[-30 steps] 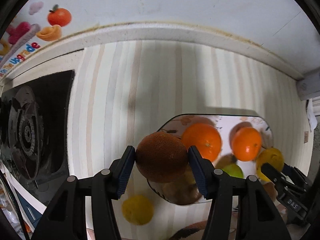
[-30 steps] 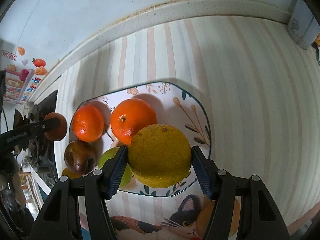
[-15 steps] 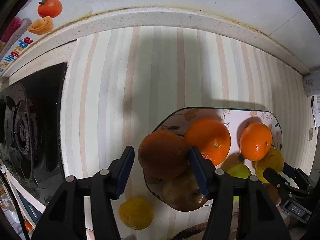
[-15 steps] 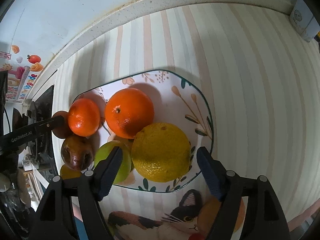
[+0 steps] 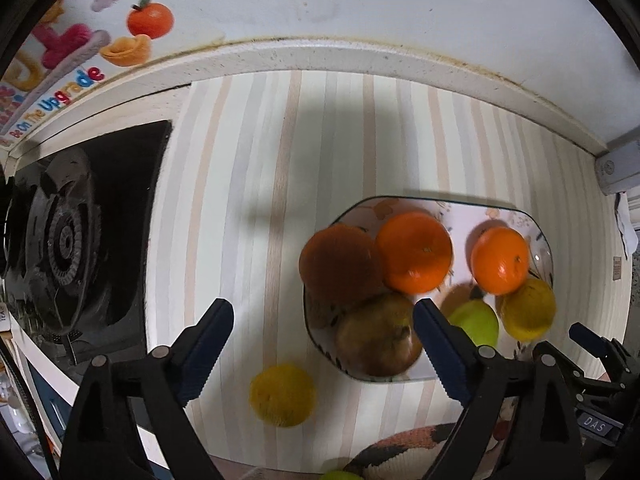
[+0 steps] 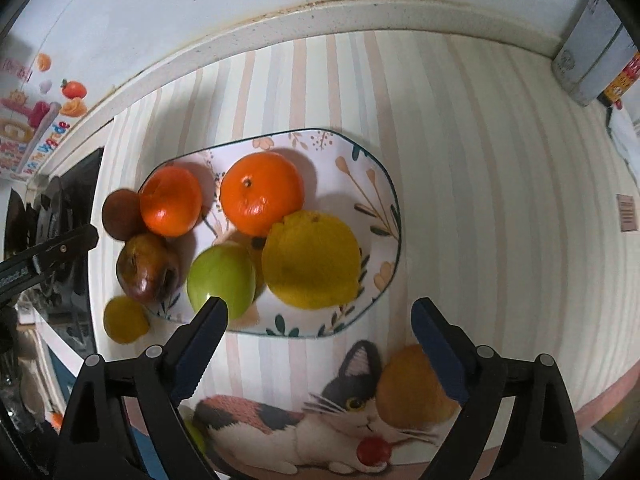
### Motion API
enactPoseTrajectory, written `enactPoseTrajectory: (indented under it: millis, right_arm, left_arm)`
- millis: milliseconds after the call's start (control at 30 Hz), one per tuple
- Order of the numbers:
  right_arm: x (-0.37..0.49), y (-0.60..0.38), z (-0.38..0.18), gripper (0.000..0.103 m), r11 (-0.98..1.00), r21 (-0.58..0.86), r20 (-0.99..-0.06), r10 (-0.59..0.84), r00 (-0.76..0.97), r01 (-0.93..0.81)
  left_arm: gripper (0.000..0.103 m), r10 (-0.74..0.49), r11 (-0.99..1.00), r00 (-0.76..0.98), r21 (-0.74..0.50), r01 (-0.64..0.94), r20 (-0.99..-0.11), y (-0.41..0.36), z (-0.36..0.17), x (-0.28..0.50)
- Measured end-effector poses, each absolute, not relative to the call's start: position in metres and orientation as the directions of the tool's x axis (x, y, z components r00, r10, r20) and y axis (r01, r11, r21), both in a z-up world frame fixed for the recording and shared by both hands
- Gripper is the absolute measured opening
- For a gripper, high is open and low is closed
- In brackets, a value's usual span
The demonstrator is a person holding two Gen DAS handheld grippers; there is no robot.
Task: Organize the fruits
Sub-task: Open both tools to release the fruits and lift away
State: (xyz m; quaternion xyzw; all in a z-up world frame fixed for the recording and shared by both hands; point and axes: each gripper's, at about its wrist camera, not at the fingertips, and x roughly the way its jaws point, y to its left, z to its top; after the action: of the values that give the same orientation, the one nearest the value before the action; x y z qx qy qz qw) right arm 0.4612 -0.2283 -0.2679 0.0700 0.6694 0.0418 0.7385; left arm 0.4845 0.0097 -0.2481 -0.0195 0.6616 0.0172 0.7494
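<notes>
On the plate point(image 6: 384, 216), six fruits sit.
Your left gripper point(image 5: 324, 350) and right gripper point(image 6: 320, 344) have just opened wide, empty; the small yellow fruit point(image 5: 282, 395) and orange fruit point(image 6: 412, 388) remain outside.

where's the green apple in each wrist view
Left wrist: green apple lower right on the plate, partly behind a gripper finger.
Right wrist: green apple centre-left, near plate edge.
Shared landmark: the big yellow citrus beside it.
</notes>
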Motion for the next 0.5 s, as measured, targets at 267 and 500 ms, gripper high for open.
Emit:
enactPoseTrajectory:
  millis: [267,500]
  right_arm:
    - [0.419,-0.218,-0.243,0.095,0.995,0.1,-0.983,0.099,0.154,-0.005]
    - [0.377,-0.206,-0.205,0.095,0.996,0.08,-0.968,0.086,0.237,-0.032]
  left_arm:
    - [0.092,0.021,0.999,0.207,0.01,-0.051,-0.978,0.007,-0.223,0.427]
    - [0.092,0.032,0.998,0.31,0.013,-0.062,-0.95,0.007,-0.192,0.378]
